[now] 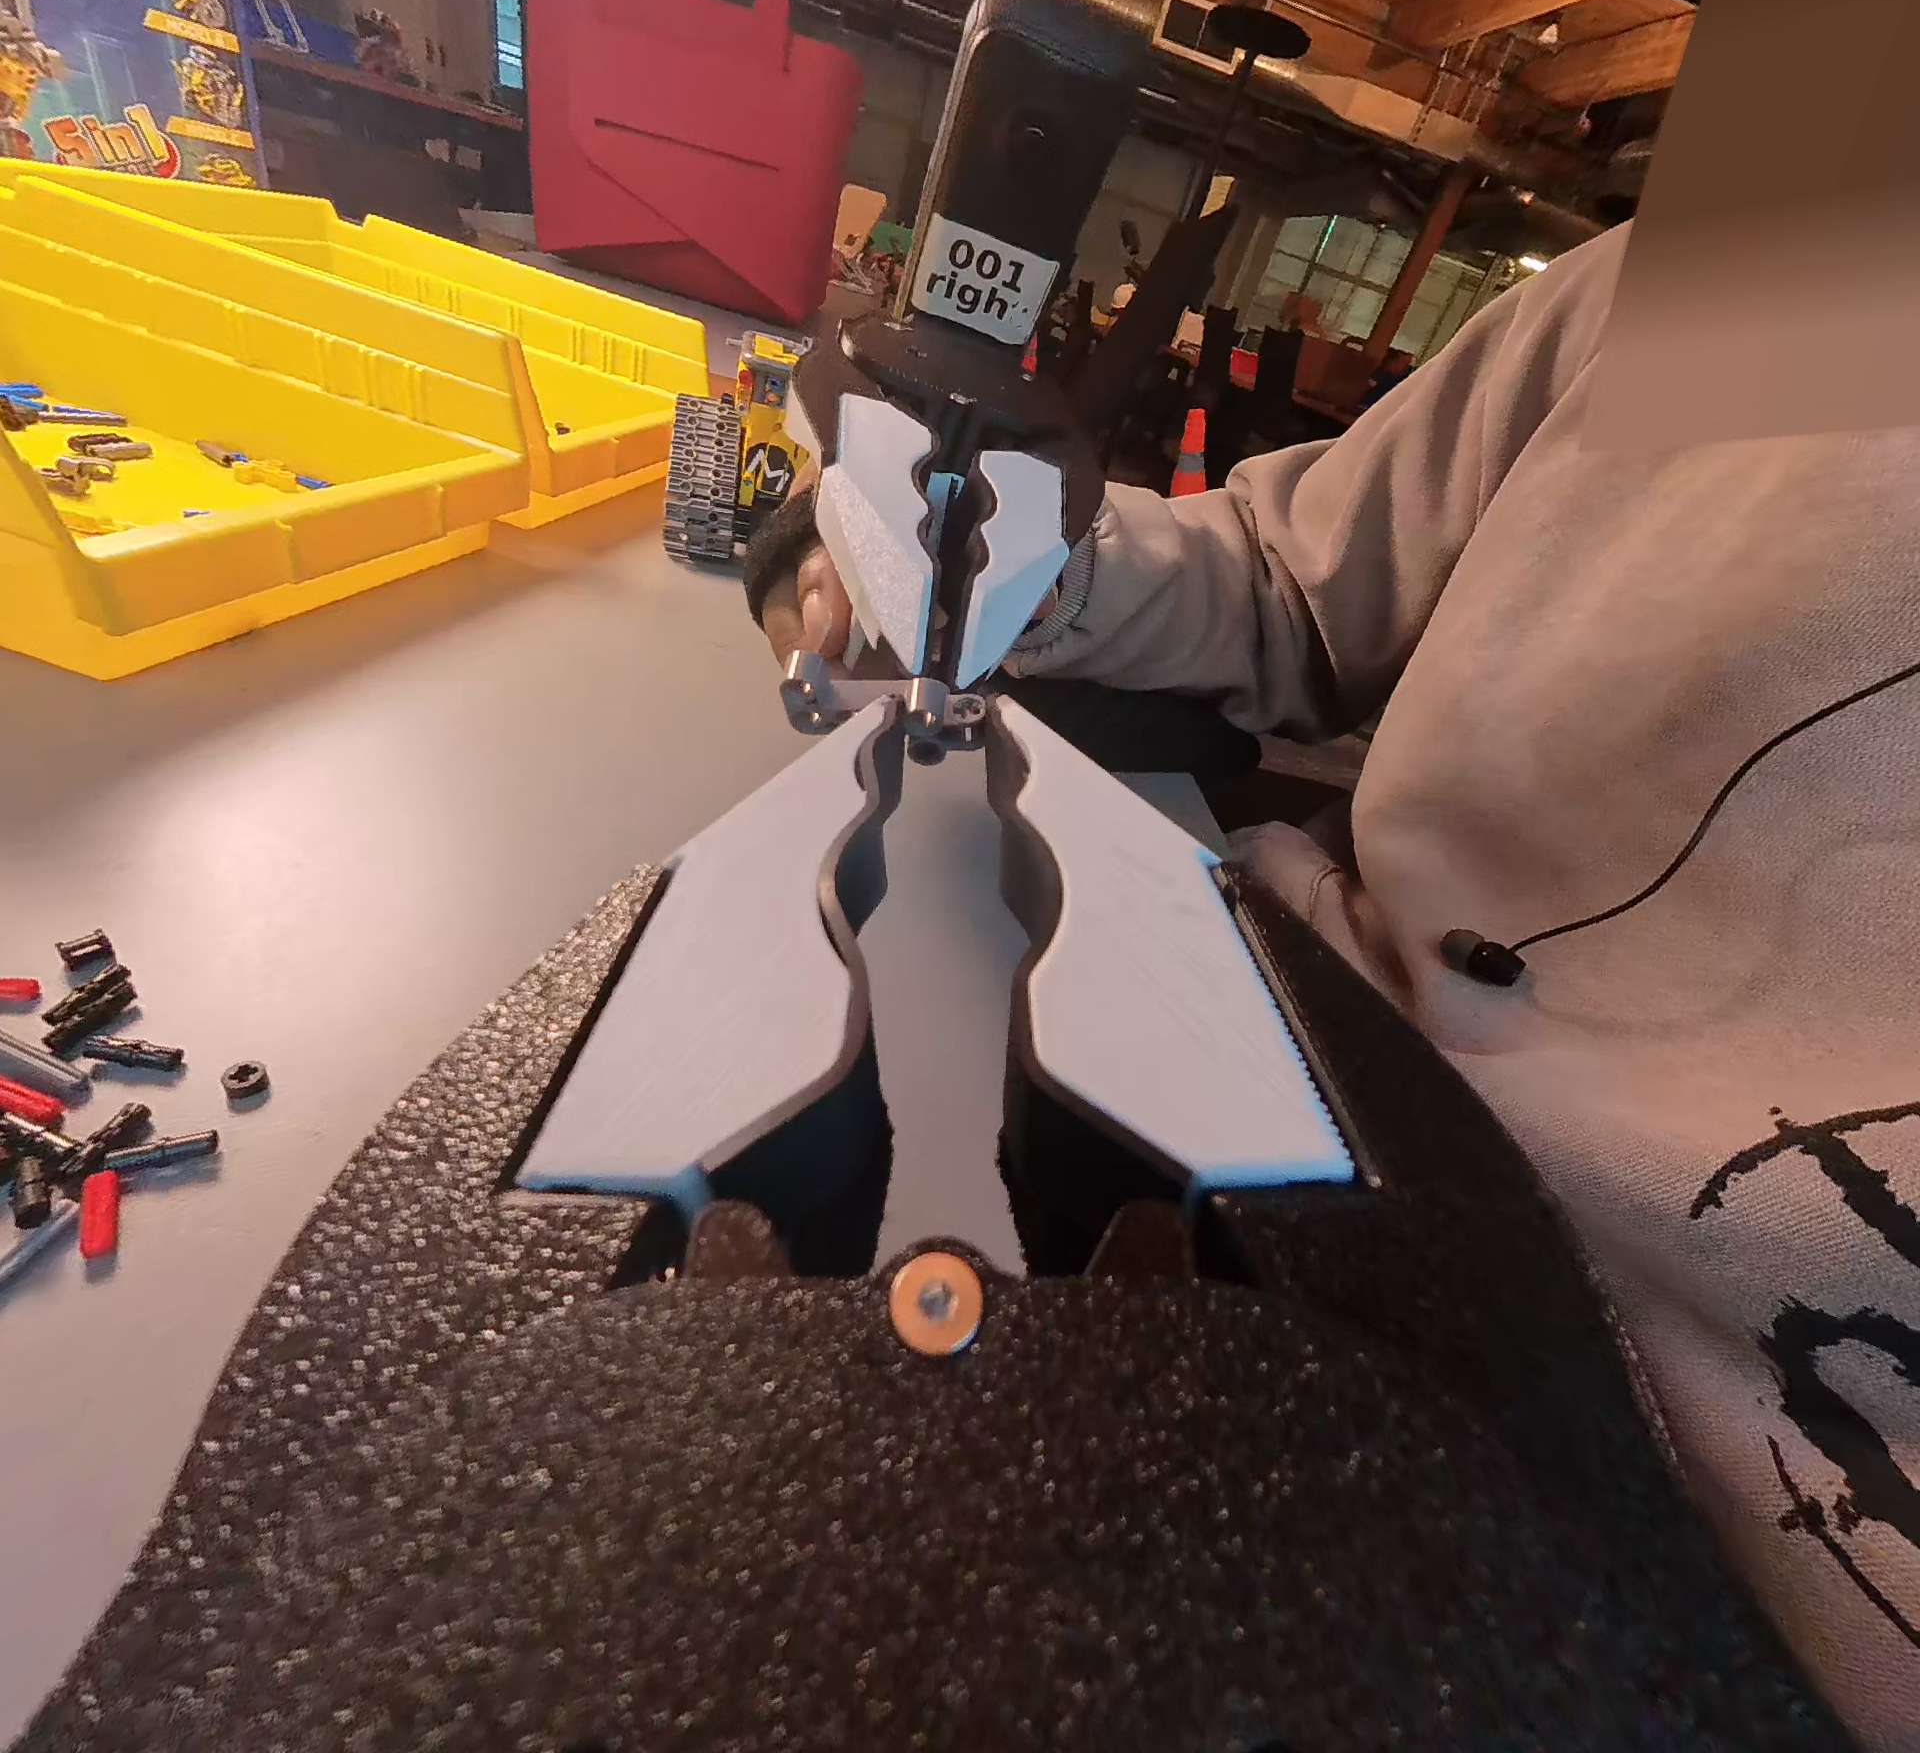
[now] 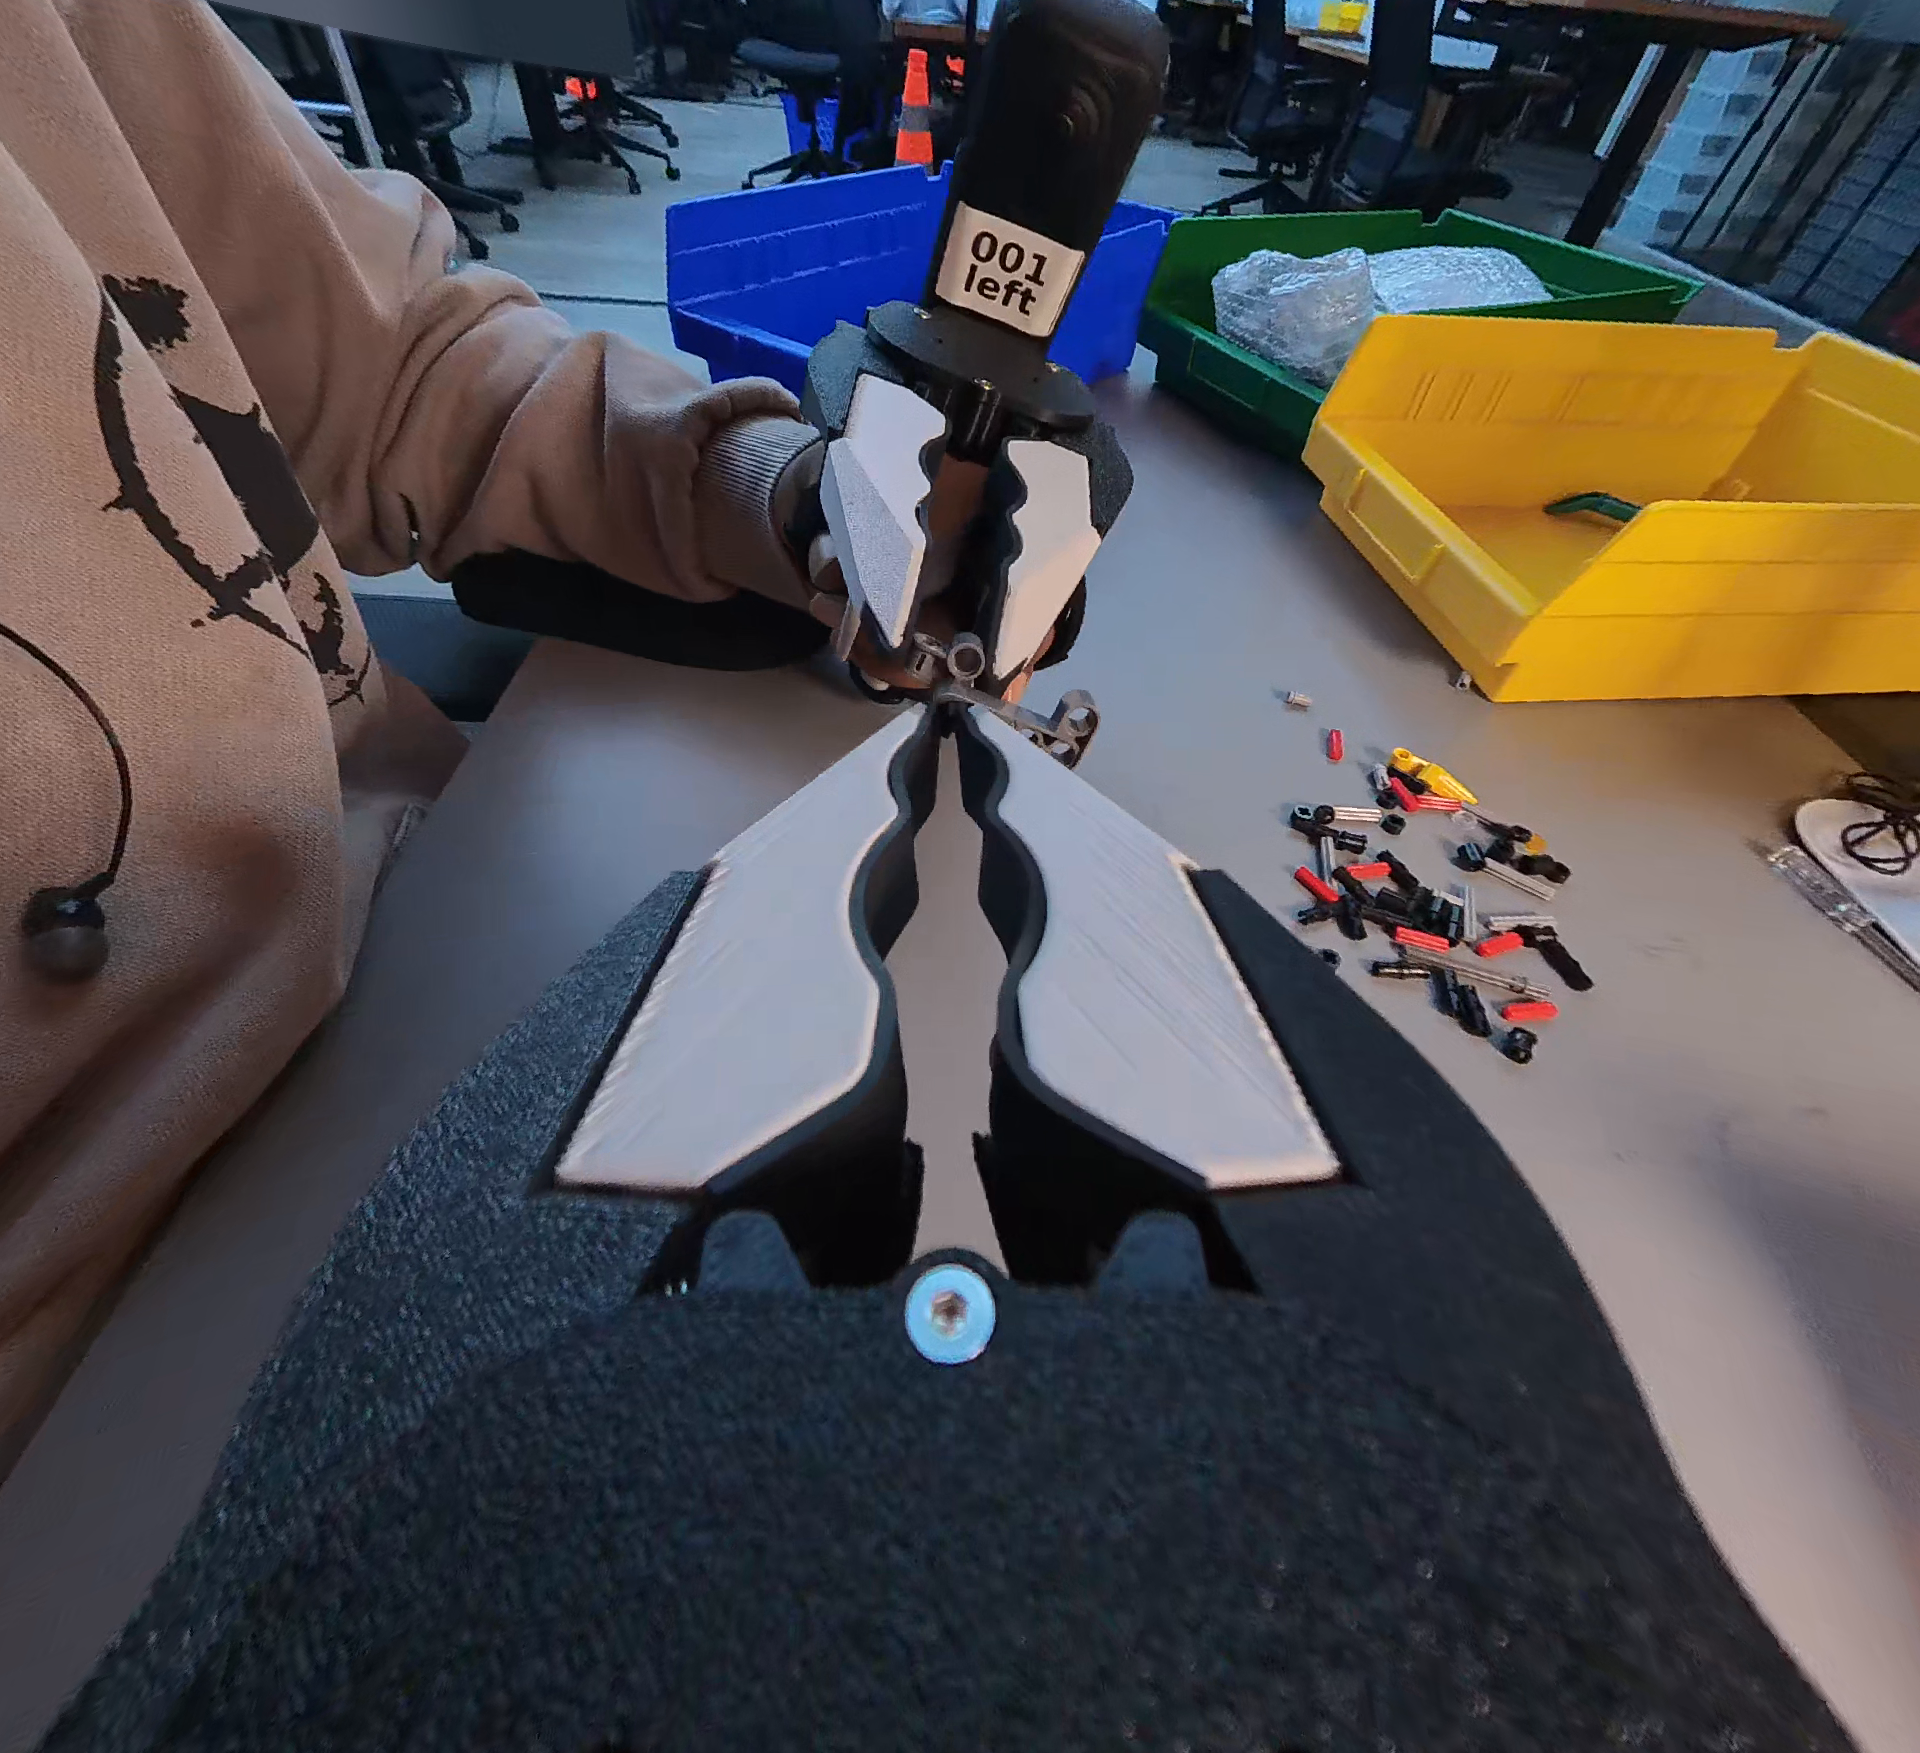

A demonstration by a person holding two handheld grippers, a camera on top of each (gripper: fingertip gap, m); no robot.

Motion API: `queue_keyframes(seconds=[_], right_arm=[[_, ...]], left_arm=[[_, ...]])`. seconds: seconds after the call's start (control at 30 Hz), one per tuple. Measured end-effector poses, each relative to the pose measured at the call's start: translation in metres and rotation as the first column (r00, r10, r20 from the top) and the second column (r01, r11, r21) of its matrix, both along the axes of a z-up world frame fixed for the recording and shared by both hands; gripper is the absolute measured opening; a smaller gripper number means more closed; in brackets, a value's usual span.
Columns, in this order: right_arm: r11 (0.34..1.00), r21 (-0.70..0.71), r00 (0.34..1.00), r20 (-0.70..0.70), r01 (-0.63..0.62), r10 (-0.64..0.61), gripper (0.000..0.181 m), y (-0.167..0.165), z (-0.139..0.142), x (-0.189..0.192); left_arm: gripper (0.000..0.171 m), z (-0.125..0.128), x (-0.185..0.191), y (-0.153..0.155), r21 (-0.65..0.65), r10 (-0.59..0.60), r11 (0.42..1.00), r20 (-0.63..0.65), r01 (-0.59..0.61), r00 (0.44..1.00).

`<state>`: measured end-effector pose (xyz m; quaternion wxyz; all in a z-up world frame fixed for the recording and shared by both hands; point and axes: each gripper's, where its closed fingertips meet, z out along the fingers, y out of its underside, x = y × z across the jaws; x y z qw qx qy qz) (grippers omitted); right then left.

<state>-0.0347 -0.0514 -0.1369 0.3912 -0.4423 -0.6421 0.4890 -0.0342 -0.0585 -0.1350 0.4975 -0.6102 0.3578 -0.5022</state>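
Note:
My left gripper [image 1: 942, 714] is shut on a small grey connector piece [image 1: 940, 701] with round pins. My right gripper [image 2: 951, 716] is shut on the thin edge of a grey beam with holes [image 2: 1065, 724]. The two grippers meet tip to tip above the grey table [image 2: 1195, 623], and the two grey pieces touch each other. The right gripper [image 1: 940, 664] comes down from above in the left wrist view, with the beam [image 1: 826, 693] sticking out to its left. The left gripper [image 2: 951, 656] shows the same way in the right wrist view, holding the connector [image 2: 964, 659].
Loose black, red and grey small parts [image 1: 94, 1111] [image 2: 1434, 903] lie on the table. Yellow bins [image 1: 312, 415], a red carry box [image 1: 686, 114] and a small tracked model [image 1: 727, 467] stand behind. Blue [image 2: 790, 269], green [image 2: 1226, 353] and yellow [image 2: 1621, 560] bins stand on the other side. A person's sweatshirt [image 1: 1558, 664] is close. Only a small space, under 4 cm, lies between the two pairs of fingers.

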Motion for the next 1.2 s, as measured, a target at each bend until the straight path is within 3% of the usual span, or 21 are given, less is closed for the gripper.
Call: queue_keyframes(seconds=[0.27,0.43,0.6,0.77,0.93,1.13,1.2], right_arm=[[0.999,-0.028,1.0,-0.007,-0.028,0.028,0.0,0.003,-0.001,0.003],[0.999,0.028,1.0,0.002,-0.029,0.029,0.0,0.001,-0.004,0.003],[0.925,0.379,0.999,0.045,-0.016,-0.001,0.027,-0.005,-0.019,0.003],[0.796,0.605,0.998,0.048,0.011,-0.05,0.01,-0.004,-0.033,-0.003],[0.775,0.631,0.999,0.015,0.028,-0.049,0.006,0.0,-0.025,-0.003],[0.797,0.604,0.999,0.034,-0.01,-0.012,0.004,-0.002,-0.019,0.006],[0.806,0.593,0.999,0.023,0.006,-0.024,0.004,0.003,-0.011,0.012]], left_arm=[[0.014,-0.004,0.002,0.002,0.072,0.042,0.997,-0.109,-0.034,0.993],[0.014,-0.01,0.002,0.0,0.035,0.015,0.999,-0.127,-0.011,0.992],[0.015,-0.019,0.002,-0.006,-0.059,-0.046,0.997,-0.116,0.039,0.992],[0.015,-0.026,0.01,-0.009,-0.164,-0.109,0.982,-0.098,0.092,0.989],[0.014,-0.017,0.007,-0.005,-0.28,-0.129,0.952,0.01,0.127,0.992],[0.014,-0.017,0.009,-0.006,-0.304,-0.147,0.942,0.0,0.14,0.989],[0.0,-0.021,-0.005,0.003,-0.302,-0.079,0.951,-0.014,0.071,0.997]])
